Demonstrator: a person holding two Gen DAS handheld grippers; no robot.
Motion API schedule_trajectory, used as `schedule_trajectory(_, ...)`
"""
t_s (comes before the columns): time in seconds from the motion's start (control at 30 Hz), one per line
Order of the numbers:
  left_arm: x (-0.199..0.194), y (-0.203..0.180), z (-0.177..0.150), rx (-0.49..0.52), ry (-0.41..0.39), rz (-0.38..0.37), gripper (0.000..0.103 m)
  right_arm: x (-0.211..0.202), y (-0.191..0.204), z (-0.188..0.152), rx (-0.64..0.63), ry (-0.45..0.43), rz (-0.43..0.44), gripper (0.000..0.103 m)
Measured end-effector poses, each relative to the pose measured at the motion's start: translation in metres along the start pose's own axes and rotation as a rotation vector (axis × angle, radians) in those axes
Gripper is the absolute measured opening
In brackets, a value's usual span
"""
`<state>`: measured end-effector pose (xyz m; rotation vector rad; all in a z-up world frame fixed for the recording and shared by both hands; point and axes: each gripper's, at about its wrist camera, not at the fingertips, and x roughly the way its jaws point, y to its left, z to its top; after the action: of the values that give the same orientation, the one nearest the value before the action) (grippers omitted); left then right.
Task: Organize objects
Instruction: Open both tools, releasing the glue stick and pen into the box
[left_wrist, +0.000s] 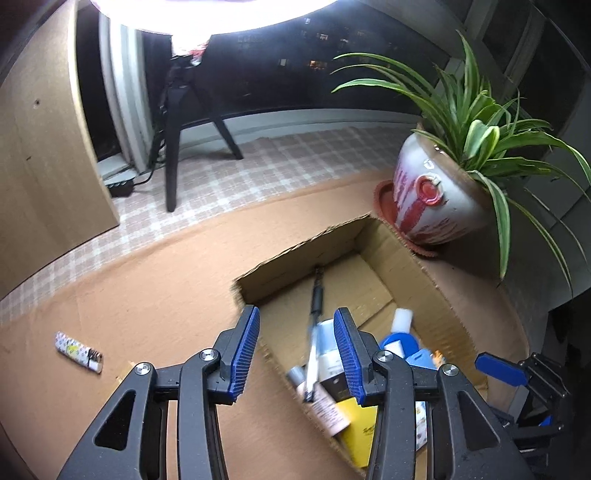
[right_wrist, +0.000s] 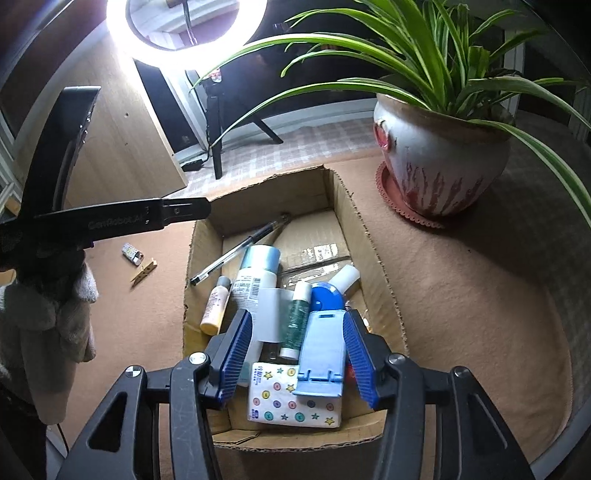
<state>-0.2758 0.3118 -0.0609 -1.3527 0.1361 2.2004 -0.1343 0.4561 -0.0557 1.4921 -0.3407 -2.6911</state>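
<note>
This looks like a home balcony at night: a potted spider plant, a checked floor covering, a ring light and perhaps dark city windows behind.

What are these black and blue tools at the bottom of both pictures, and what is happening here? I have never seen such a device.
They are two hand-held grippers; a person holds one in each hand, and no robot arm is involved. Each carries a wide-angle camera looking along its two blue-padded fingers, so one picture comes from the left gripper and the other from the right gripper.

Both hang over an open cardboard box on a brown mat. Both are open and hold nothing. In the box lie a pen, several small bottles, a blue folding stand and a tissue pack printed with stars. Outside it, on the mat, lie a lighter and a wooden clothespin. A potted plant stands behind the box, beside a ring light.
</note>
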Motion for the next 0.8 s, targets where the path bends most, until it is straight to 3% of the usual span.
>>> schedule_trajectory(0.3, -0.02, 0.065, -0.031, -0.082, 0.011, 0.058, 0.045, -0.001, 0.015, -0.006, 0.006, -0.001, 0.05, 0.048)
schedule_trajectory(0.47, -0.025, 0.113, -0.042, -0.146, 0.033, 0.128, 0.045, 0.004, 0.034, -0.012, -0.013, 0.019, 0.094, 0.048)
schedule_trajectory(0.8, -0.01, 0.192, -0.037, -0.233, 0.106, 0.212, 0.045, 0.009, 0.073, -0.025, -0.049, 0.047, 0.143, 0.048)
